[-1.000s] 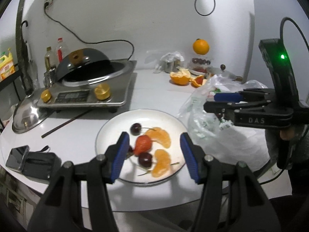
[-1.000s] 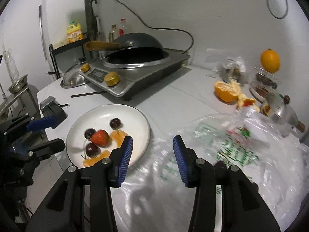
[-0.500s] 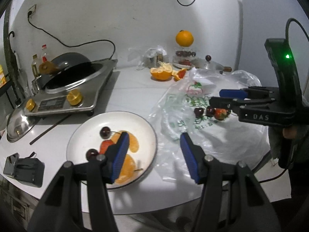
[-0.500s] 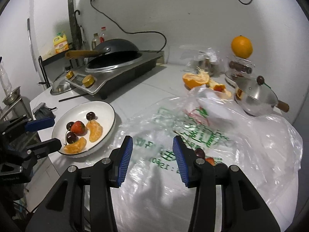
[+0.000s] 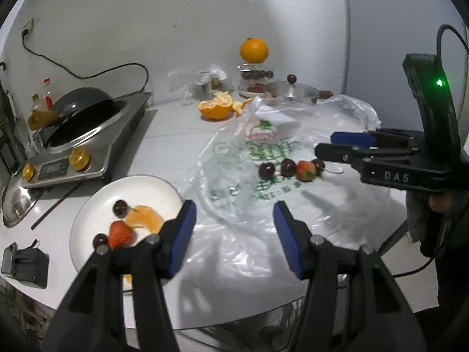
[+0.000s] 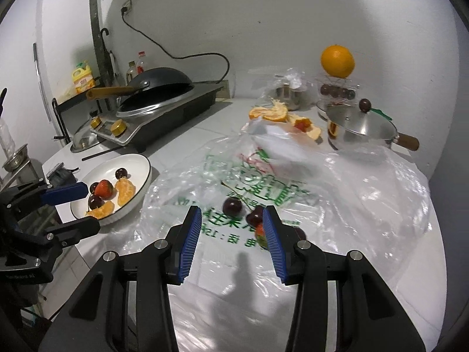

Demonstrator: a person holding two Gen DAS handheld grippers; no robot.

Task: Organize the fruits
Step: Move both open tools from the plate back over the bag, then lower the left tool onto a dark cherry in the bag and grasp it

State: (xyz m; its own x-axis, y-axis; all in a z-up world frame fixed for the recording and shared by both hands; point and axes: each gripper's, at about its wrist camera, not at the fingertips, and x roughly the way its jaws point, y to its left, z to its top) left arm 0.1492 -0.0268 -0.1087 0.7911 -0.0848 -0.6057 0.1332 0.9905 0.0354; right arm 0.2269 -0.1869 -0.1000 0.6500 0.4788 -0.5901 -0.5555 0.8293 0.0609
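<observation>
Tabletop scene: hand-held gripper [image 5: 340, 143] reads "DAS"

1. My left hand-held gripper [image 5: 233, 236] carries a camera looking forward and down over the worktop [image 5: 176, 146], close above the plate [image 5: 88, 220] and the plastic bag [image 5: 337, 205].
2. My right hand-held gripper [image 6: 231, 239] carries one looking down, nearer the bag [image 6: 366, 205].
3. Both views share plate [image 6: 140, 170], bag, stove [image 5: 96, 146] and whole orange [image 5: 254, 50].

Back left, a black wok [image 6: 158, 83] sits tilted on the steel cooktop [image 6: 173, 111], cord trailing up the wall. A steel lid [image 5: 17, 202] lies beside it, a lidded saucepan [image 6: 360, 130] stands far right, and a black pouch [image 5: 26, 267] rests at the table edge.
</observation>
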